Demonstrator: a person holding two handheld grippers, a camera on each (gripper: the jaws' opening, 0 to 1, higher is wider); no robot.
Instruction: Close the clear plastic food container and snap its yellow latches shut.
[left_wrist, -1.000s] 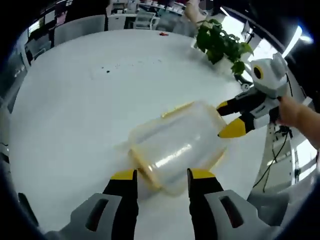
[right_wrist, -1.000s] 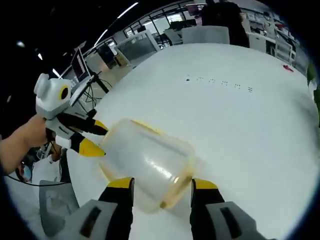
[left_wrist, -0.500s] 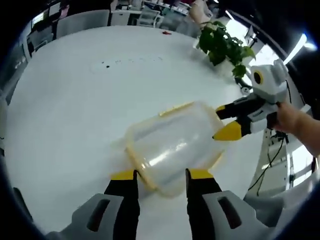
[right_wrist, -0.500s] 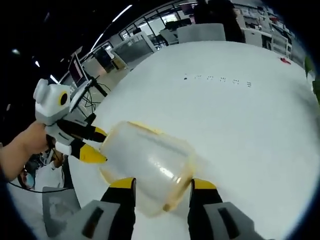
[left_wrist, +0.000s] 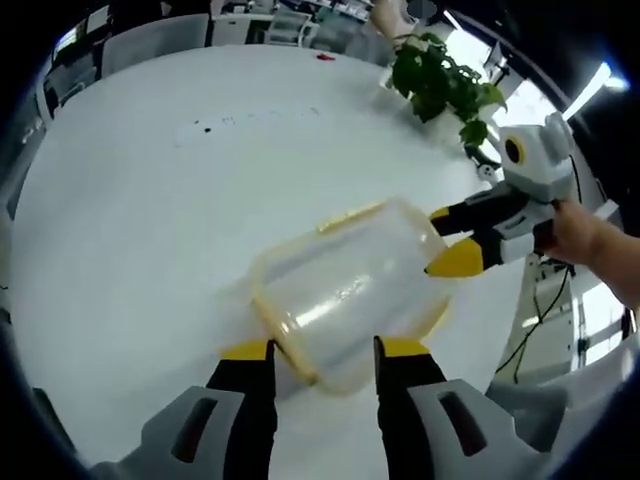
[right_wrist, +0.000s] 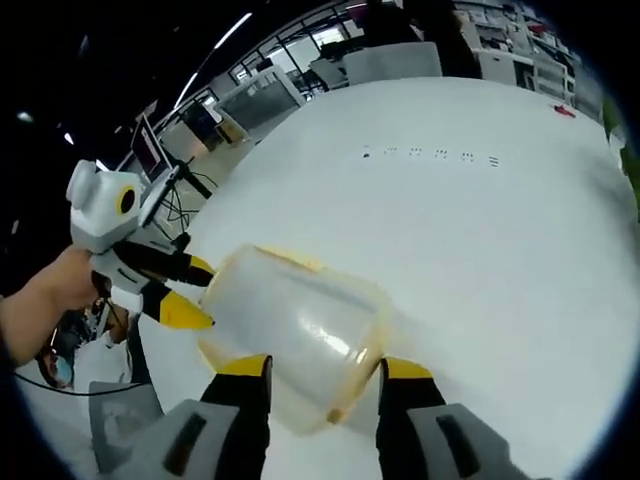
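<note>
A wide white table (left_wrist: 130, 200) fills an office, with a leafy plant (left_wrist: 440, 85) at its far edge ahead and to the right of the left gripper, and chairs and desks behind it. On the table lies the clear container (left_wrist: 345, 290), its yellow-edged lid (left_wrist: 285, 335) facing the left gripper (left_wrist: 322, 350). That gripper's jaws are spread, one on each side of the container's near end; whether they touch it cannot be told. The right gripper (left_wrist: 455, 240), held by a hand (left_wrist: 590, 235), reaches the container's far end from the right, jaws parted around that end.

In the right gripper view the container (right_wrist: 295, 325) sits between the right gripper's (right_wrist: 315, 368) own spread jaws, and the left gripper (right_wrist: 190, 290) meets its far side from the left, held by a hand (right_wrist: 45, 300). Small dark specks (right_wrist: 430, 155) dot the table (right_wrist: 480, 250) farther ahead.
</note>
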